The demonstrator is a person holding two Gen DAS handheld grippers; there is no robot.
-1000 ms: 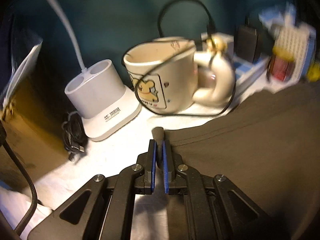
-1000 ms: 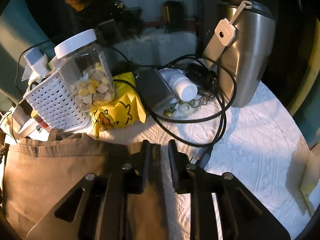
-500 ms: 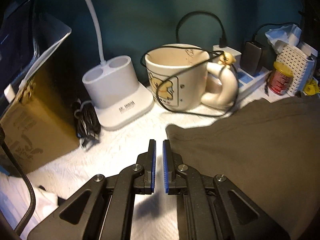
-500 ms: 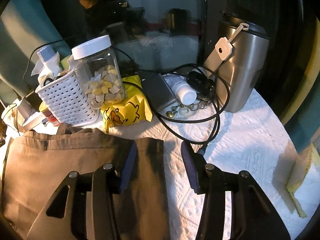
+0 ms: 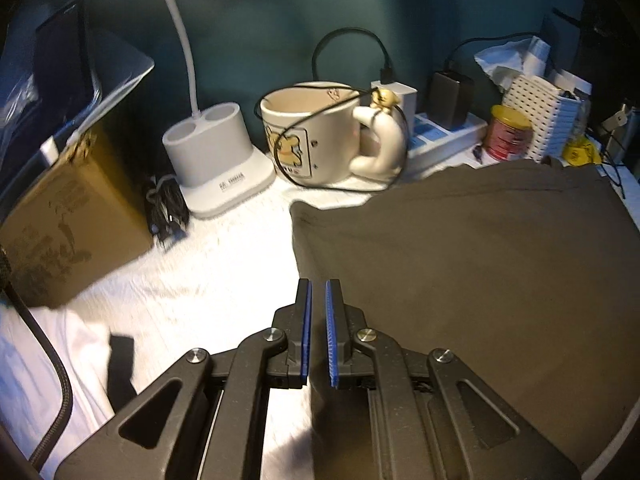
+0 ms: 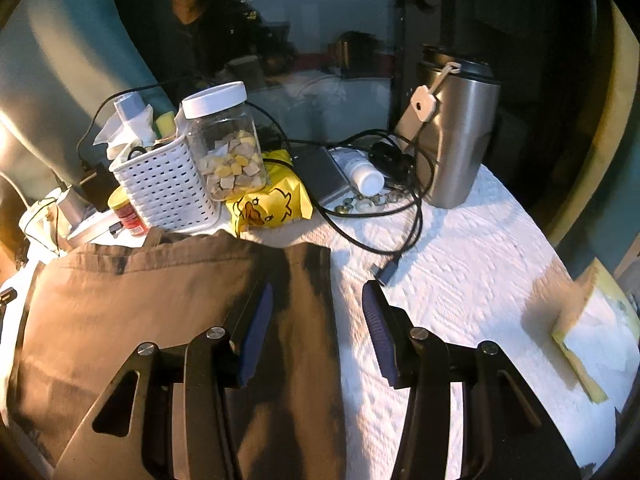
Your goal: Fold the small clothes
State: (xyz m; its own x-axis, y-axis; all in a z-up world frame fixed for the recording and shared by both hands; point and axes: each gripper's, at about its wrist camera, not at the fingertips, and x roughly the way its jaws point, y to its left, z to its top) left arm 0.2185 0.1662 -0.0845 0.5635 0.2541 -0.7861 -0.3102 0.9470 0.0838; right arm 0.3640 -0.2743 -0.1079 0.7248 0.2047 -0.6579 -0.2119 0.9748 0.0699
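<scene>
The brown garment (image 5: 460, 264) lies spread flat on the white towel (image 5: 224, 264) that covers the table, its far edge close to the clutter at the back. The left gripper (image 5: 316, 300) hangs above the garment's left edge, its blue-padded fingers (image 5: 305, 332) parted by only a narrow slit with nothing between them. The right gripper (image 6: 318, 308) is spread wide over the garment's (image 6: 160, 312) right edge, one finger over the cloth, the other over bare towel (image 6: 460, 280); it holds nothing. Behind the garment's left corner stand a cream mug (image 5: 320, 136) with a black cable (image 5: 348, 40) draped over it, a white lamp base (image 5: 218, 160), and a cardboard box (image 5: 68, 216) further left. A power strip (image 5: 444, 136), a red tin (image 5: 508, 132) and a white basket (image 5: 540, 120) sit along the back. In the right view the basket (image 6: 168, 188) touches a jar (image 6: 228, 148) of pale chunks, with a yellow duck packet (image 6: 272, 200) just beside the garment's far edge, then a white bottle (image 6: 364, 176), looped cable (image 6: 400, 216) and a steel tumbler (image 6: 456, 132). A sponge (image 6: 576, 336) lies well apart at the right.
</scene>
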